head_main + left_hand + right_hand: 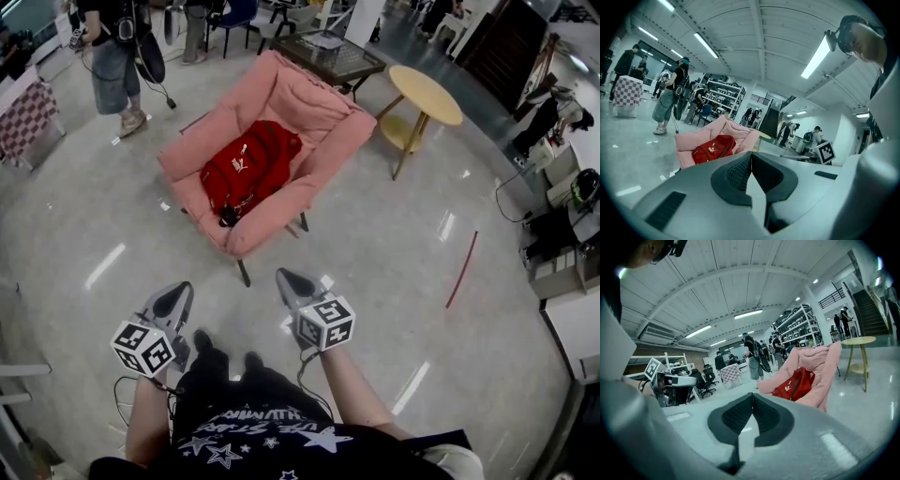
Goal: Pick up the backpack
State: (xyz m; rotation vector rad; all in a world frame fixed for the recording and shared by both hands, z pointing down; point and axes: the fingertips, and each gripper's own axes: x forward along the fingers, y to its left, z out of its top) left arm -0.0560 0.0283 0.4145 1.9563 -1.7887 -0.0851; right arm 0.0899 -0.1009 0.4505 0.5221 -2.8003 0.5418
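A red backpack (pixel 247 169) lies on the seat of a pink padded chair (pixel 323 112) ahead of me; it also shows as the backpack (pixel 714 148) in the left gripper view and the backpack (pixel 793 384) in the right gripper view. My left gripper (pixel 176 295) is shut and holds nothing, a good stretch short of the chair's front edge. To its right my right gripper (pixel 288 281) is likewise shut and empty, at about the same distance. In their own views the left gripper (pixel 751 157) and right gripper (pixel 752 397) show jaws pressed together.
A round wooden side table (pixel 427 94) stands right of the chair, a dark glass table (pixel 330 54) behind it. A person (pixel 117 61) stands at the back left near a checkered cloth (pixel 26 117). A red strip (pixel 462 269) lies on the floor at right.
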